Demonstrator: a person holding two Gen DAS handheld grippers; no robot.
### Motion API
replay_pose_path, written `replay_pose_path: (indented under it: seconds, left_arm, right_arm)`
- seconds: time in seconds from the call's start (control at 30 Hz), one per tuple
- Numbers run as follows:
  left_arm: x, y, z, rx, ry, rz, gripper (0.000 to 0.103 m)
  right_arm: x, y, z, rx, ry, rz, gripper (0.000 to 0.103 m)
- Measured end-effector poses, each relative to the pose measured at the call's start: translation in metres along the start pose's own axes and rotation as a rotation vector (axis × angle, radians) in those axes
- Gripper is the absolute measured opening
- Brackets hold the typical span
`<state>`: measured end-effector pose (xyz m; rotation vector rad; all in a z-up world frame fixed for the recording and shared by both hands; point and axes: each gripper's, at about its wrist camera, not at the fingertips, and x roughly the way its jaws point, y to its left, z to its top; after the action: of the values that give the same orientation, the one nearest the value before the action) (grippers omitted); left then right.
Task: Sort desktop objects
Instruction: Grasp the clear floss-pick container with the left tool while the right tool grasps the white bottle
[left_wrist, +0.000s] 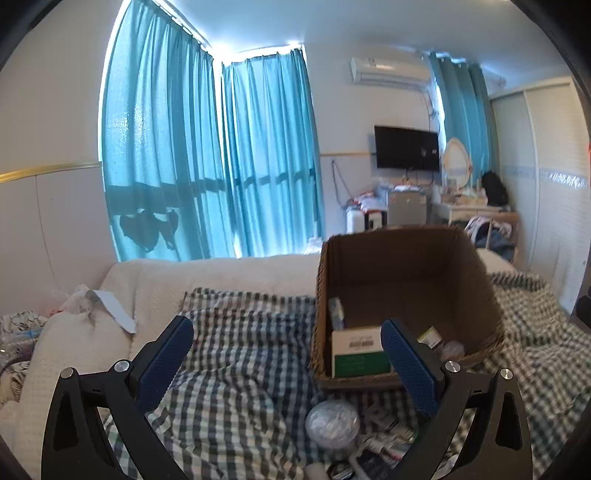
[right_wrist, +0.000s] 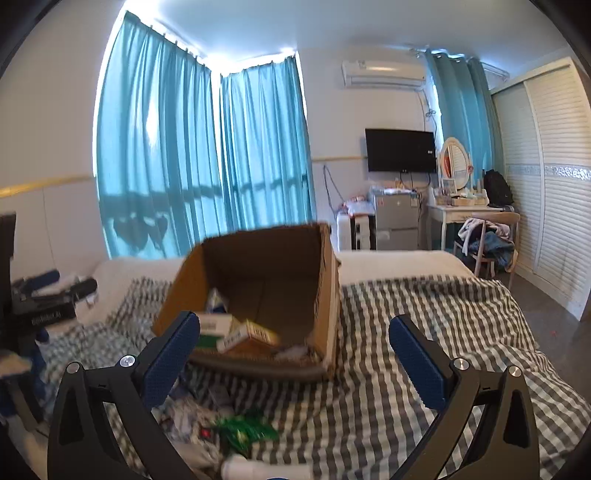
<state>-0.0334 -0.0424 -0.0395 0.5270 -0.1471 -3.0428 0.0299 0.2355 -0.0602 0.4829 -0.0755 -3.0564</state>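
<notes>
The open brown cardboard box (left_wrist: 406, 288) sits on the checked bedspread (right_wrist: 424, 332) as the collecting bin, with a green-and-white carton (left_wrist: 360, 352) already inside. Both left tongs (left_wrist: 288, 369) and right tongs (right_wrist: 295, 362) hang spread and empty above the loose clutter (right_wrist: 240, 428) in front of it, seemingly ready to pick.

Green-and-white box (left_wrist: 360, 352) in the cardboard box (left_wrist: 406, 280): right end hidden behind my left gripper's right finger; label too small to read.
Small items by the clear plastic ball (left_wrist: 332, 424): cut off at bottom edge, indistinct.
Green packet (right_wrist: 245, 430): blurred.
Tumbling cartons (right_wrist: 247, 332): motion-blurred, print unreadable.
</notes>
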Motion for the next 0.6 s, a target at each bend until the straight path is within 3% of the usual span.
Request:
replay_pose_path:
  seconds: [0.2, 0.33, 0.6]
  left_arm:
    - [0.02, 0.001, -0.011, -0.025, 0.118, -0.029, 0.103]
    - [0.029, -0.002, -0.021, -0.005, 0.168, -0.041, 0.103]
    - [0.05, 0.004, -0.042, -0.056, 0.267, -0.067, 0.103]
  right_arm:
    - [0.011, 0.007, -0.025, -0.035, 0.096, 0.031, 0.103]
    - [0.022, 0.013, -0.045, -0.017, 0.169, 0.039, 0.103]
    - [0.047, 0.025, -0.089, -0.004, 0.346, 0.038, 0.103]
